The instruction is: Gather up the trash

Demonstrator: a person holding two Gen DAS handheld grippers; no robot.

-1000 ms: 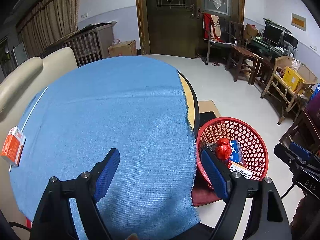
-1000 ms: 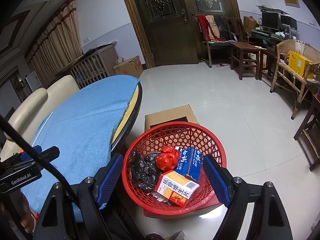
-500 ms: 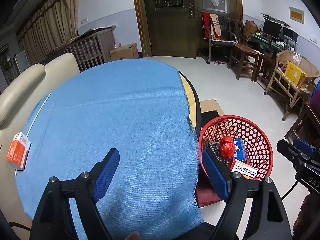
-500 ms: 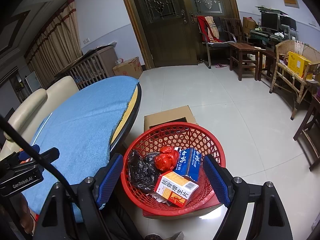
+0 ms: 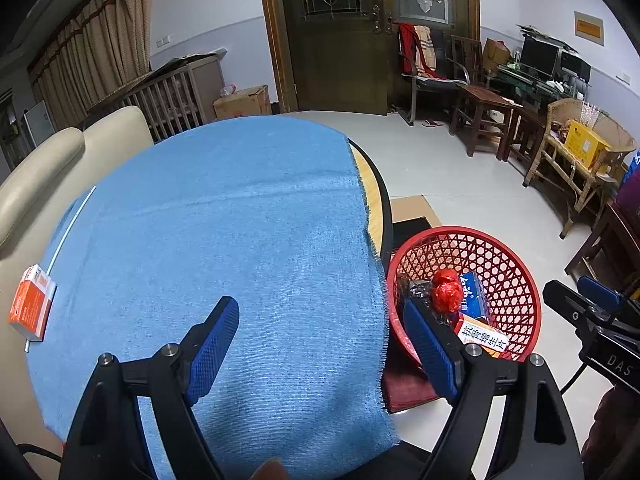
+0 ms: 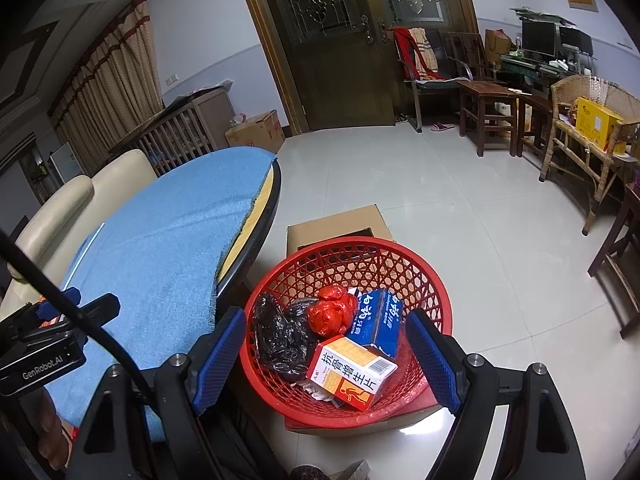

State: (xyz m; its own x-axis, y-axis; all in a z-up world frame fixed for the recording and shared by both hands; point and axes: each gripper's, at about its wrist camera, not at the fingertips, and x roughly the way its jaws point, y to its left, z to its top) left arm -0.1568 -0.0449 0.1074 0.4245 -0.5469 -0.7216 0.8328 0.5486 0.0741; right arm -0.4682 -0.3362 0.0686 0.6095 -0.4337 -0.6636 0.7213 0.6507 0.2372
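Observation:
A red mesh basket (image 6: 424,280) stands on the floor beside the round table; it also shows in the left wrist view (image 5: 516,276). In it lie a black bag (image 6: 280,340), a red crumpled wrapper (image 6: 332,314), a blue carton (image 6: 378,318) and an orange-white box (image 6: 352,372). My right gripper (image 6: 326,356) is open and empty, hovering over the basket. My left gripper (image 5: 324,344) is open and empty above the blue tablecloth (image 5: 224,232). An orange-white box (image 5: 32,306) lies at the table's far left edge.
A cardboard box (image 6: 340,224) sits behind the basket. A cream sofa (image 5: 48,160) runs along the table's left side. Wooden chairs and stools (image 6: 492,112) and a wicker bench (image 6: 588,152) stand at the right. Tiled floor (image 6: 460,200) lies beyond the basket.
The left gripper has shifted slightly left over the table, so the orange box and basket sit further right in its view. The right gripper has barely moved.

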